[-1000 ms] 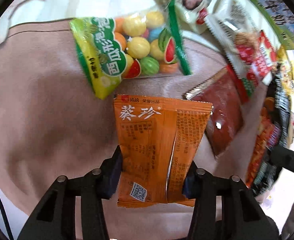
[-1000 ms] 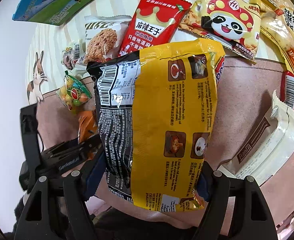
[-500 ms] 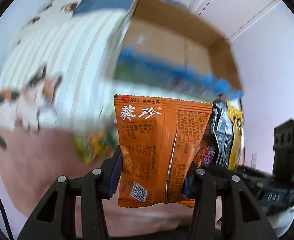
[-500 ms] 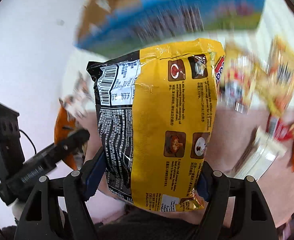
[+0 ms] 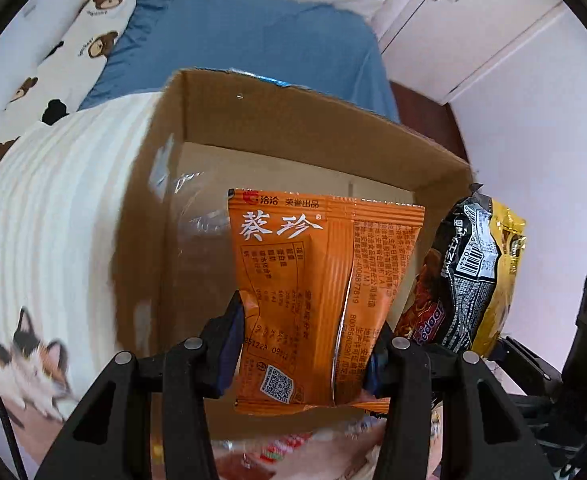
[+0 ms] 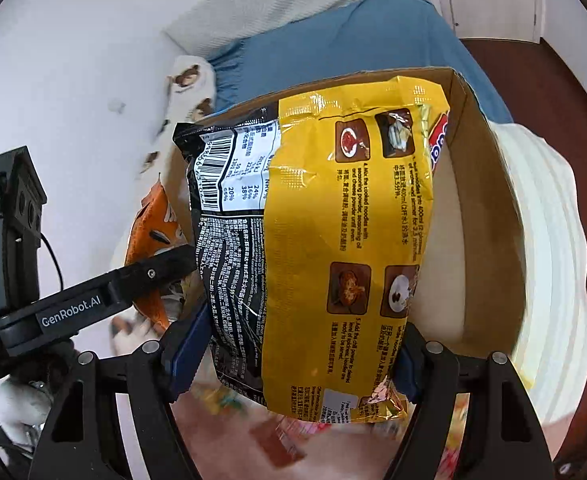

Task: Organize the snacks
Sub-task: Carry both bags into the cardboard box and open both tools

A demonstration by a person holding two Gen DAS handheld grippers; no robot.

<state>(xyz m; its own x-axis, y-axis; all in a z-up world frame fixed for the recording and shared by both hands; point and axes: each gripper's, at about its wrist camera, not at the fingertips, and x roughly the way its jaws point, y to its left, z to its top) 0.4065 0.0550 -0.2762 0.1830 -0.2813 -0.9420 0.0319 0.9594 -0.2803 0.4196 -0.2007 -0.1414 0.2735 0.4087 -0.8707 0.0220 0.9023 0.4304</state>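
Two snacks are being carried to the open brown cardboard box: left gripper clamping an orange foil packet, right gripper clamping a yellow-and-black noodle bag (both hovering near its front). Next, likely lowering inside and releasing.

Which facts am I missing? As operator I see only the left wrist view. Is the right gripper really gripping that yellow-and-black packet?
Observer: Yes. The right gripper is shut on the noodle packet, with its pads pressing the packet's two sides near the bottom.
Operator: Where is it relative to the box?
Observer: It hangs in front of the cardboard box opening and hides most of the inside.
Operator: What is on my orange packet's other face?
Observer: The orange packet shows what looks like a striped seed picture there.
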